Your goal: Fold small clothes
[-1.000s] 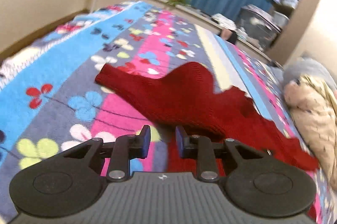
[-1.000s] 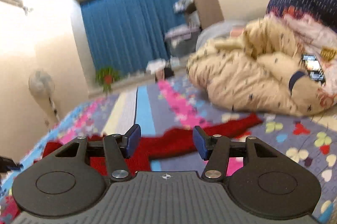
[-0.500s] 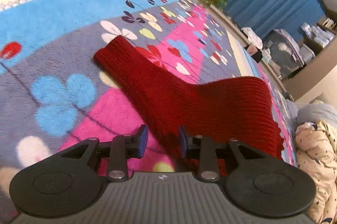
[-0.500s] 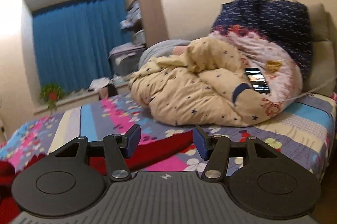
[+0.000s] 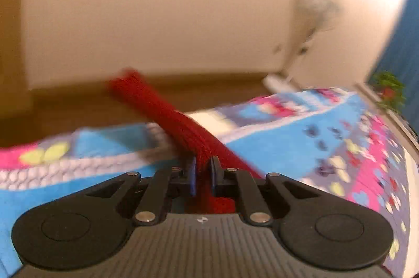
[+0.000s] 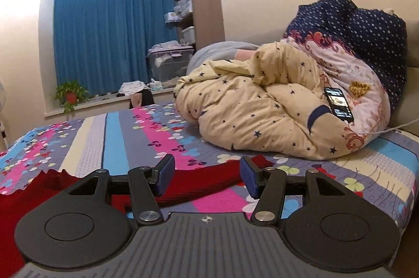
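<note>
A red knit sweater lies on the flowered bedspread (image 6: 117,136). In the left wrist view my left gripper (image 5: 202,173) has its jaws closing tight on one red sleeve (image 5: 167,115), pads pressing the knit; the sleeve's free end sticks up and away, blurred, over the bed's edge. In the right wrist view my right gripper (image 6: 207,170) is open and low over the other sleeve (image 6: 204,182), which lies flat on the bed and shows between the fingers without touching the pads. The sweater's body (image 6: 31,189) spreads out at lower left.
A cream star-print quilt (image 6: 262,115) is heaped just beyond the right gripper, with a phone (image 6: 339,102) on it and a navy dotted cover (image 6: 366,24) behind. A fan (image 5: 316,5) and wooden floor (image 5: 78,105) lie past the bed's edge. Potted plant (image 6: 69,92) on the sill.
My left gripper swung left toward the bed's edge, closed on the red sleeve and lifted it. My right gripper turned right and sank a little over the other sleeve, still open.
</note>
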`<state>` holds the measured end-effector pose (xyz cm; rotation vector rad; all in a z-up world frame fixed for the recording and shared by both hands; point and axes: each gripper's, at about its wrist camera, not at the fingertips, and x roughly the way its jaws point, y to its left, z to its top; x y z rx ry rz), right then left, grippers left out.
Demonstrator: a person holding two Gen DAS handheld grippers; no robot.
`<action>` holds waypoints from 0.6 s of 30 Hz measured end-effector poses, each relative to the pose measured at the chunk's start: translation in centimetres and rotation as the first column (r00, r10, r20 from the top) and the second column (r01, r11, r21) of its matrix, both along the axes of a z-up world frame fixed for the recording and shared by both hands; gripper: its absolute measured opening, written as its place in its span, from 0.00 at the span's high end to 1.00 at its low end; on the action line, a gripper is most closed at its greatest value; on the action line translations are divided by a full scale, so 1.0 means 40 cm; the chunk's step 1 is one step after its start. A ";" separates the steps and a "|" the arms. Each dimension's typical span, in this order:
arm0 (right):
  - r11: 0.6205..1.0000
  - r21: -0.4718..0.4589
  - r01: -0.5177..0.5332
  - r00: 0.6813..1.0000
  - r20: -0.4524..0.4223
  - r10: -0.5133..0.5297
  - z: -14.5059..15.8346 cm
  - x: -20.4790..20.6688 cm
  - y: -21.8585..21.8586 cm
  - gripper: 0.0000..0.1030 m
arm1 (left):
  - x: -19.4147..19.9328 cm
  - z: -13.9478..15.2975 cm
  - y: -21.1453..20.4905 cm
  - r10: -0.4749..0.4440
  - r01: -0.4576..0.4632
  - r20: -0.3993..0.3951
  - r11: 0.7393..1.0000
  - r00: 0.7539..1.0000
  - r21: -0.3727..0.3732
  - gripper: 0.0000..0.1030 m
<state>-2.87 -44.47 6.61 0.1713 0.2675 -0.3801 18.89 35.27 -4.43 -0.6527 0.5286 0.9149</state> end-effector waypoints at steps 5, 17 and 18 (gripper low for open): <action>1.000 -0.008 -0.021 1.000 -0.005 0.021 0.001 -0.005 0.016 0.45 | -0.057 -0.055 0.073 0.086 -0.086 -0.006 0.986 0.996 -0.143 0.76; 0.991 0.025 -0.130 0.983 -0.127 0.133 -0.009 0.017 0.021 0.34 | -0.057 0.063 -0.250 -0.470 0.473 0.089 0.881 0.878 -0.013 0.60; 0.988 0.057 -0.144 0.977 -0.153 0.151 -0.014 0.030 0.014 0.33 | -0.056 0.064 -0.292 -0.567 0.571 0.088 0.821 0.819 -0.015 0.62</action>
